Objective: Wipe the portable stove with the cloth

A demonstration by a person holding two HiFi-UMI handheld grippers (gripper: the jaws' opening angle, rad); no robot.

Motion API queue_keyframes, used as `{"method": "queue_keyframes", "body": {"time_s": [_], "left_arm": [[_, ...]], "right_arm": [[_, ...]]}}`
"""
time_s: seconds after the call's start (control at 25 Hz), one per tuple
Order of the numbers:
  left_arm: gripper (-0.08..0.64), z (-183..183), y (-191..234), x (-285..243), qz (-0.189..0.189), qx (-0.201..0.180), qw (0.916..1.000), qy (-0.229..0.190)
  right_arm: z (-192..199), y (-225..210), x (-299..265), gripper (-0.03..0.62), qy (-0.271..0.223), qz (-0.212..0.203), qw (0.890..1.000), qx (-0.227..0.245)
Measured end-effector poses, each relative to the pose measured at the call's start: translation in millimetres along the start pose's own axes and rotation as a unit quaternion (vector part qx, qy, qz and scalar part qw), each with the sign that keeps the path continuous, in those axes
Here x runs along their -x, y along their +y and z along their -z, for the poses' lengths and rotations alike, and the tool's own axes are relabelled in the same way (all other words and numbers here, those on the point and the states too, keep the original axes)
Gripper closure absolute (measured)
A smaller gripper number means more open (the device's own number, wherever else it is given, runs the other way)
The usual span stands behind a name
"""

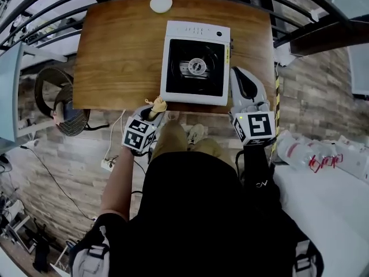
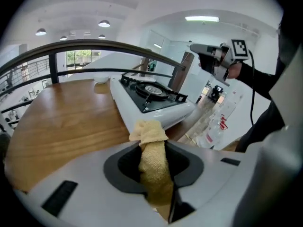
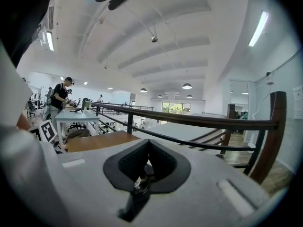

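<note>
Portable stove (image 1: 195, 62) sits on the wooden table (image 1: 115, 56), right of the middle, its front edge at the table's near edge. It is white with a black top and a round burner (image 1: 197, 67) in the centre. It is nearly square, a little longer along the line running away from the person, and its strip of markings lies at the far end.

The left gripper (image 1: 153, 113) is at the table's near edge, just beside the stove's near left corner. Its jaws are clamped on the yellow cloth (image 2: 150, 131). The cloth's long axis runs along the jaws, and its bunched free end pokes out toward the stove.

The right gripper (image 1: 241, 79) is just beside the stove's right side, pointing away from the person. Its jaws are together with nothing between them.

A small white round object (image 1: 161, 3) lies at the table's far edge.
</note>
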State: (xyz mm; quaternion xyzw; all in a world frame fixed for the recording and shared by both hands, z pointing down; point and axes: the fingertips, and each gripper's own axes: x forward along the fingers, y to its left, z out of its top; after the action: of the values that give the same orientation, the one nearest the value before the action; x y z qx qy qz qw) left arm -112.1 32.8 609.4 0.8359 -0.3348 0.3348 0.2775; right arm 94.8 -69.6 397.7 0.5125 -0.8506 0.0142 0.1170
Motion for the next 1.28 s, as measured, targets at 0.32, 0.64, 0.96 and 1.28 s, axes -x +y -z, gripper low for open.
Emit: {"method": "queue_keyframes", "body": {"time_s": [0.32, 0.64, 0.96, 1.28], "left_arm": [[0.466, -108.5, -37.5, 6.2, 0.078, -0.122, 0.9864, -0.078], [0.466, -248.2, -75.4, -19.9, 0.122, -0.160, 0.9655, -0.165], [0.466, -331.7, -101.5, -104.7, 0.054, -0.155, 0.9705, -0.176], [0.466, -337.0, -79.6, -217.7, -0.012, -0.072, 0.9944, -0.076]], "right_arm": [[-13.1, -35.3, 15.7, 0.589, 0.014, 0.090, 0.996, 0.000], [2.5, -63.6, 18.9, 0.588, 0.020, 0.107, 0.994, -0.025], [2.2, -115.4, -5.3, 0.589, -0.010, 0.031, 0.999, -0.043], [31.5, -172.9, -6.0, 0.588, 0.003, -0.009, 0.998, -0.055]]}}
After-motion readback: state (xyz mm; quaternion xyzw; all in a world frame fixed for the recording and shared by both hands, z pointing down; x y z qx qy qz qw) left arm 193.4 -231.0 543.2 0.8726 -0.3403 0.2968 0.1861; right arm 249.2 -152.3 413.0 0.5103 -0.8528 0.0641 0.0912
